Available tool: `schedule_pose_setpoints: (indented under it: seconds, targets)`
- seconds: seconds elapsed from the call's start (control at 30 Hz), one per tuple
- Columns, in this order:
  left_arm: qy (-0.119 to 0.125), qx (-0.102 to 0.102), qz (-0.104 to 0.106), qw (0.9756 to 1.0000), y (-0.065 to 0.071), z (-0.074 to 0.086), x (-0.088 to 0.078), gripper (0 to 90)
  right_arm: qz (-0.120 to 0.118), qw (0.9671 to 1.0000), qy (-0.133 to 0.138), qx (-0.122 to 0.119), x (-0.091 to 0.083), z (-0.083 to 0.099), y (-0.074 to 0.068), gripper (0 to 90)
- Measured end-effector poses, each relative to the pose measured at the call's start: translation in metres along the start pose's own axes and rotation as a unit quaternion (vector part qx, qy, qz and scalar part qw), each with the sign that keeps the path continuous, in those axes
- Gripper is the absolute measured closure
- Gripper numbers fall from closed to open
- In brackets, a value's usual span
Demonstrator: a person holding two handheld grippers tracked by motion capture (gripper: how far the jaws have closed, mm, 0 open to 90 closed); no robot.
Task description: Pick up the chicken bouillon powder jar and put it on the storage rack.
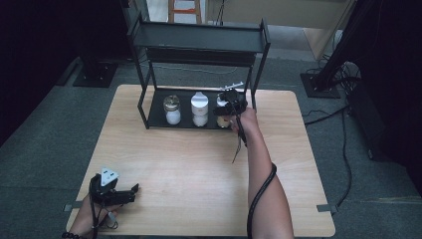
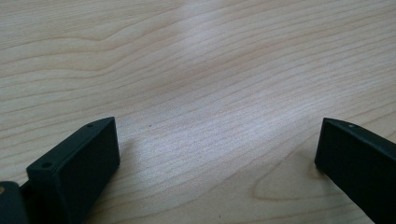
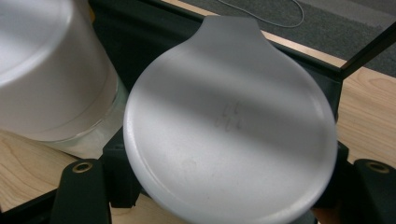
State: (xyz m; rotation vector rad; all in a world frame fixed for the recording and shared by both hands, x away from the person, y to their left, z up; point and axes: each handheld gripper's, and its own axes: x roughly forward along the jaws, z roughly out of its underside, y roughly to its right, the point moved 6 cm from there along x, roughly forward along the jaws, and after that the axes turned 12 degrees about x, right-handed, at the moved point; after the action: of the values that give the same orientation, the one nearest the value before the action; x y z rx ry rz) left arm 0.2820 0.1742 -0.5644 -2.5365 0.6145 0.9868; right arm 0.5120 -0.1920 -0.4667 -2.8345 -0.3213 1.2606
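Note:
A black two-tier rack (image 1: 199, 37) stands at the far side of the wooden table (image 1: 199, 169). Three jars are on its lower shelf: one with a metal lid (image 1: 172, 110), one with a white lid (image 1: 199, 109), and a third (image 1: 221, 101) at the right end. My right gripper (image 1: 226, 110) is shut on that third jar. In the right gripper view its round white lid (image 3: 231, 126) sits between the black jaws of my right gripper (image 3: 229, 186), with the middle jar (image 3: 46, 70) close beside it. My left gripper (image 1: 132, 193) rests open on the near left of the table, with bare wood between the jaws of the left gripper (image 2: 217, 144).
The rack's top shelf (image 1: 199, 45) hangs low over the jars, and its right post (image 1: 256, 74) stands just beside my right hand. Cables (image 1: 343, 144) lie on the grey floor to the right. The table's front edge (image 1: 199, 234) is near my left hand.

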Motion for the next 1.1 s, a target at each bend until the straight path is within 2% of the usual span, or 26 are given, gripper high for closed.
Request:
schedule_pose_setpoints:
  seconds: [0.07, 0.17, 0.3, 0.33, 0.5, 0.73, 0.87, 1.1]
  targets:
    - [0.0, 0.0, 0.0, 1.0, 0.0, 0.0, 0.0, 0.0, 0.0, 1.0, 0.003, 0.0, 0.0, 0.001, 0.0, 29.5]
    - [0.0, 0.0, 0.0, 1.0, 0.0, 0.0, 0.0, 0.0, -0.013, 0.9999, 0.007, -0.002, -0.001, 0.002, -0.001, 20.8]
    - [0.0, 0.0, 0.0, 1.0, 0.0, 0.0, 0.0, 0.0, -0.012, 0.9995, 0.029, 0.0, -0.004, 0.005, -0.001, 14.3]
    - [0.0, 0.0, 0.0, 1.0, 0.0, 0.0, 0.0, 0.0, -0.015, 0.9993, 0.032, 0.007, -0.005, 0.006, -0.001, 12.6]
    - [0.0, 0.0, 0.0, 1.0, 0.0, 0.0, 0.0, 0.0, -0.017, 0.9994, 0.028, 0.009, -0.004, 0.012, -0.001, 2.6]
    - [0.0, 0.0, 0.0, 1.0, 0.0, 0.0, 0.0, 0.0, -0.03, 0.999, 0.03, 0.013, -0.006, 0.02, -0.003, 0.3]
    - [0.0, 0.0, 0.0, 1.0, 0.0, 0.0, 0.0, 0.0, -0.025, 0.9993, 0.028, 0.004, -0.006, 0.026, -0.004, 0.0]
    - [0.0, 0.0, 0.0, 1.0, 0.0, 0.0, 0.0, 0.0, -0.024, 0.9991, 0.034, 0.009, -0.005, 0.036, -0.002, 0.0]
